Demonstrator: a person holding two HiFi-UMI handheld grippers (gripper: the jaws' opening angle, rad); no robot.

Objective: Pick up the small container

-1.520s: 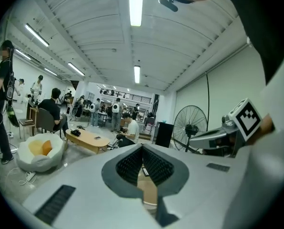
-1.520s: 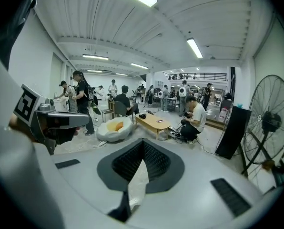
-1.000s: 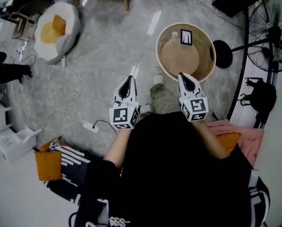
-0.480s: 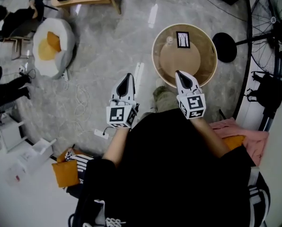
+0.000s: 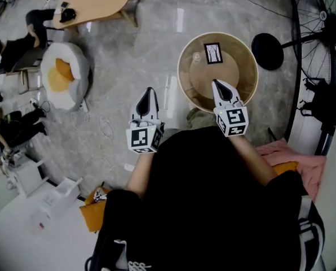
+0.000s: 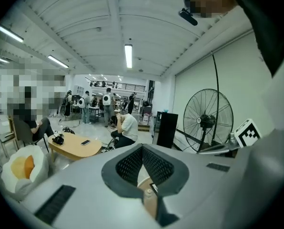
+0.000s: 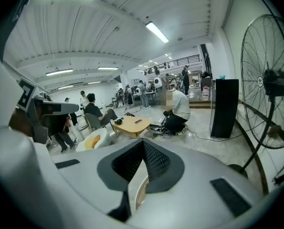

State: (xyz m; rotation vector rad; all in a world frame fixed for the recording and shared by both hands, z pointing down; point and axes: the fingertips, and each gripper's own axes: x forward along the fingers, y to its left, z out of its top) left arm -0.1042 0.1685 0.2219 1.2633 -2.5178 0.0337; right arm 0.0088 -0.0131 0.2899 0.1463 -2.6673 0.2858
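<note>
Standing at a round table (image 5: 236, 75), we hold both grippers level, each with its jaws pressed together and nothing between them. Our right gripper (image 5: 217, 84) points over the table's near edge, while our left gripper (image 5: 149, 91) hangs above the grey floor (image 5: 128, 49) off its left edge. The small container (image 5: 197, 56) sits near the table's far left edge, just beside a black-and-white card (image 5: 212, 52).

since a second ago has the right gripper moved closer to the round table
Yes: the right gripper has advanced farther over the round table, toward the black-framed card.
</note>
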